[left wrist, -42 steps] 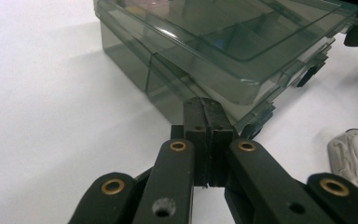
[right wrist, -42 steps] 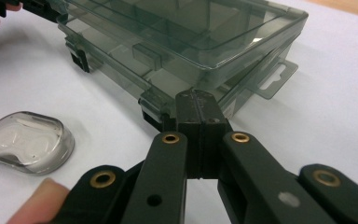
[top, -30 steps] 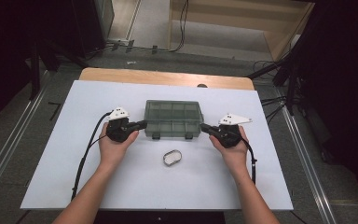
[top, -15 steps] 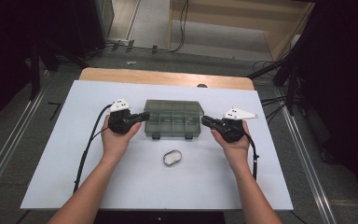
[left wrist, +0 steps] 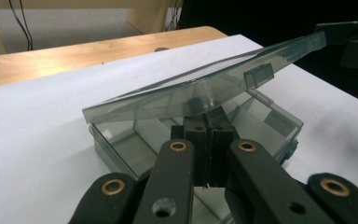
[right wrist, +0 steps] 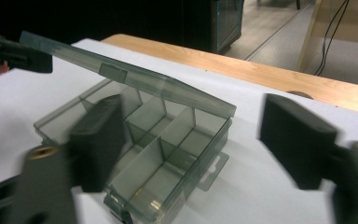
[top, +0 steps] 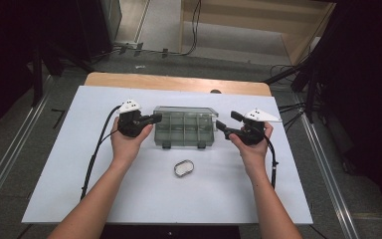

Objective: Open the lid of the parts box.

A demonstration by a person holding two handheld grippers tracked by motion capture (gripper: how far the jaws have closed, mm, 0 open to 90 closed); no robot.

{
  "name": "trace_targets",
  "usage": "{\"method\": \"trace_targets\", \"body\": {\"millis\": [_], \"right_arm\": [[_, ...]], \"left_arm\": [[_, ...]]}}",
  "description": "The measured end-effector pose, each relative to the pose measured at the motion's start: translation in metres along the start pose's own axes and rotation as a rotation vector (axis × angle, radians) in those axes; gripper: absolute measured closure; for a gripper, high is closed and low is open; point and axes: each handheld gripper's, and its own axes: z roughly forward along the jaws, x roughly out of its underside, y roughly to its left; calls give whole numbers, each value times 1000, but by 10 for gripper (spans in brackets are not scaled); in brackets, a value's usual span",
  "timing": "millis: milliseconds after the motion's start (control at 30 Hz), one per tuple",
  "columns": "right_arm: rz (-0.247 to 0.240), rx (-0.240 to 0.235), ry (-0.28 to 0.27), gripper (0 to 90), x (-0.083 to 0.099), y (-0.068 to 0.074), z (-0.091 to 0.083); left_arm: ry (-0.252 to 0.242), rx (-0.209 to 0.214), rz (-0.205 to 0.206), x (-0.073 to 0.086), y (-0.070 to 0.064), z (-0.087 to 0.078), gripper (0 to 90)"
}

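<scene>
A clear grey compartment box [top: 184,133] sits mid-table with its lid [top: 184,110] tilted up. My left gripper [top: 155,118] is at the box's left end. In the left gripper view its jaws [left wrist: 209,135] are pressed together under the raised lid [left wrist: 205,88], which rests on their tips. My right gripper [top: 228,120] hovers just off the box's right end. Its jaws [right wrist: 198,140] stand wide apart and blurred, with the empty compartments [right wrist: 168,154] between them in the picture. The lid [right wrist: 135,77] slopes up toward the left gripper [right wrist: 14,53].
A small oval white piece [top: 183,168] lies on the white table cover [top: 54,164] in front of the box. A wooden strip [top: 179,82] runs along the far edge. Cables trail from both grippers toward the front of the table.
The box lid, flat a second ago, has come up on the left gripper's tips. The right gripper has drawn slightly right, away from the box.
</scene>
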Motion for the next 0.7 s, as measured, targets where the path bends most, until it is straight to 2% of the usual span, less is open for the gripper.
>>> {"method": "trace_targets", "body": {"millis": [67, 167, 367, 467, 533, 633, 700], "right_arm": [[33, -8, -9, 0, -1, -2, 3], [58, -36, -24, 0, -1, -5, 8], [62, 15, -23, 0, -2, -7, 18], [99, 43, -36, 138, -2, -10, 22], [112, 31, -46, 255, -2, -12, 26], [86, 48, -33, 379, -3, -12, 33], [77, 41, -43, 461, -3, -13, 37]], "left_arm": [[-3, -1, -3, -2, 1, 1, 893], [-5, -4, -1, -4, 1, 2, 893], [-10, -16, 3, -10, 3, 5, 894], [-16, -22, 10, -14, 5, 7, 893], [-22, -27, 8, -16, 5, 8, 893], [-31, -34, 8, -20, 6, 9, 894], [-33, -37, 9, -21, 7, 9, 894]]}}
